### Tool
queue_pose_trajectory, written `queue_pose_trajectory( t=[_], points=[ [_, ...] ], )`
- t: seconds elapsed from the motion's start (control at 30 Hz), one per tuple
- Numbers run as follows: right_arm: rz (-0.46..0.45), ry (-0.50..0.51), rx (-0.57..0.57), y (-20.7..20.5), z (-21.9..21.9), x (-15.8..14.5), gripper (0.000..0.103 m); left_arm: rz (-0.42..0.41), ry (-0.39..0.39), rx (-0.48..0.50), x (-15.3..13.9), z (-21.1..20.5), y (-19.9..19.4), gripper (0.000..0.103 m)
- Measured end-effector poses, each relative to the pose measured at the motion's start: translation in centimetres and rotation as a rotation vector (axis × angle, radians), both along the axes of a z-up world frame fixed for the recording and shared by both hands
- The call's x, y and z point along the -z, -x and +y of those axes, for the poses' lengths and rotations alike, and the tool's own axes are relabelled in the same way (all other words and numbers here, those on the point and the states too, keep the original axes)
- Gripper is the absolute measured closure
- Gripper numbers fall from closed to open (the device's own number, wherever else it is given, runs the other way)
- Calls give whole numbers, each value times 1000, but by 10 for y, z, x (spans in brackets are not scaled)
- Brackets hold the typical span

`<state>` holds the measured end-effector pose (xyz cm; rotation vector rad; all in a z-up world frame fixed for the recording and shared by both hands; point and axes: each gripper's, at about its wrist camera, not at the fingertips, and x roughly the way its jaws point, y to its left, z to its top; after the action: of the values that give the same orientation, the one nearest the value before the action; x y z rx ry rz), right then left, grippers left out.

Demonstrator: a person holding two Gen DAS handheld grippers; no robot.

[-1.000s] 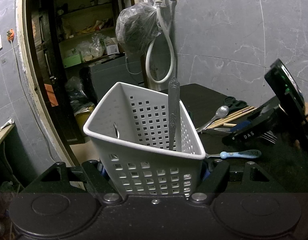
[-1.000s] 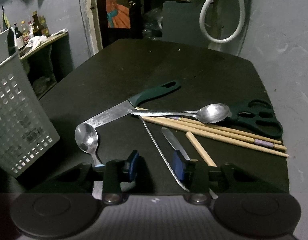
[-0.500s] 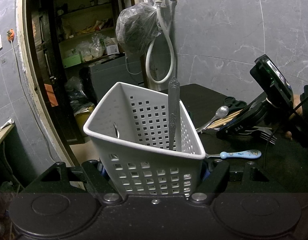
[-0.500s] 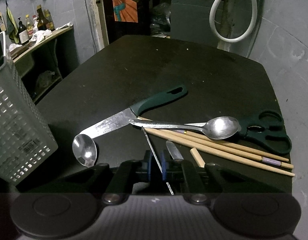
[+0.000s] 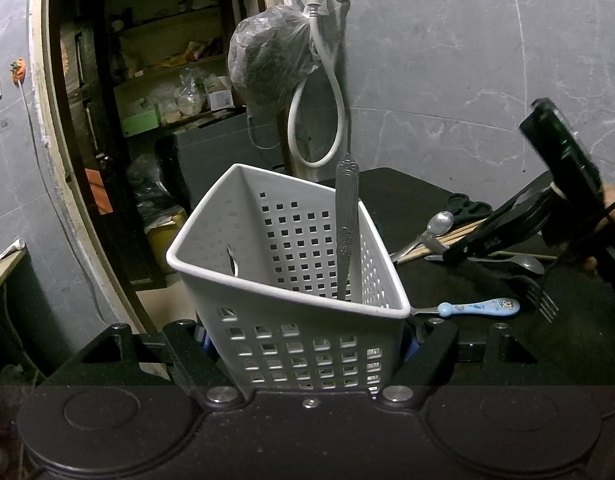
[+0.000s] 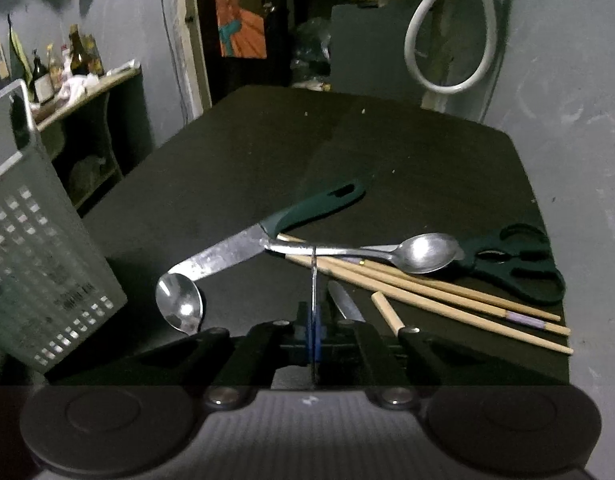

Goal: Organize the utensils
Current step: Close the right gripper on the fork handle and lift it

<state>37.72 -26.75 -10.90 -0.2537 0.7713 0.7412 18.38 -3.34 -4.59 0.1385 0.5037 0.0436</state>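
Observation:
My left gripper (image 5: 307, 342) is shut on the lower walls of a white perforated basket (image 5: 267, 276), holding it tilted. An ornate metal handle (image 5: 345, 232) stands up inside the basket. In the right wrist view my right gripper (image 6: 314, 332) has its jaws closing tight, and the blue pads (image 6: 309, 334) press on a thin metal utensil handle (image 6: 313, 276) seen edge-on. That handle reaches forward to a pile: a green-handled knife (image 6: 319, 204), a spoon (image 6: 423, 254) and wooden chopsticks (image 6: 447, 300). The held utensil's head is hidden under the gripper.
On the black table (image 6: 347, 148) lie black scissors (image 6: 519, 272), a second spoon (image 6: 179, 308) and a small blade tip (image 6: 345, 306). A blue-handled child's utensil (image 5: 479, 307) and a dark fork (image 5: 539, 300) lie beside the basket. Grey wall and a white hose (image 5: 335, 92) stand behind.
The right gripper's jaws went from wide apart to shut on the thin metal handle, which now points straight ahead instead of slanting. The left gripper and basket stayed put.

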Motion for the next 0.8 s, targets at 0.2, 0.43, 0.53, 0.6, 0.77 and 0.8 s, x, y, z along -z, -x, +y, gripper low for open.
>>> queue_pose_trajectory(
  t=[0.2,0.43,0.53,0.6,0.77,0.8],
  points=[
    [-41,-82,47,19,-18,-17,101,-1,0,9,0,2,-1,24],
    [-104,-198,130,38,-43,-43,101,-4,1,20,2,4,-1,24],
    [-133,-228,187,45,-51,-47,101,-4,0,25,2,4,-2,24],
    [-141,-250,224,48,-56,-48,101,-4,1,27,2,5,-1,24],
    [-158,-313,291,58,-70,-52,101,-4,1,28,2,5,-1,24],
    [-158,-325,302,59,-72,-52,101,-5,1,27,2,5,-1,24]
  ],
)
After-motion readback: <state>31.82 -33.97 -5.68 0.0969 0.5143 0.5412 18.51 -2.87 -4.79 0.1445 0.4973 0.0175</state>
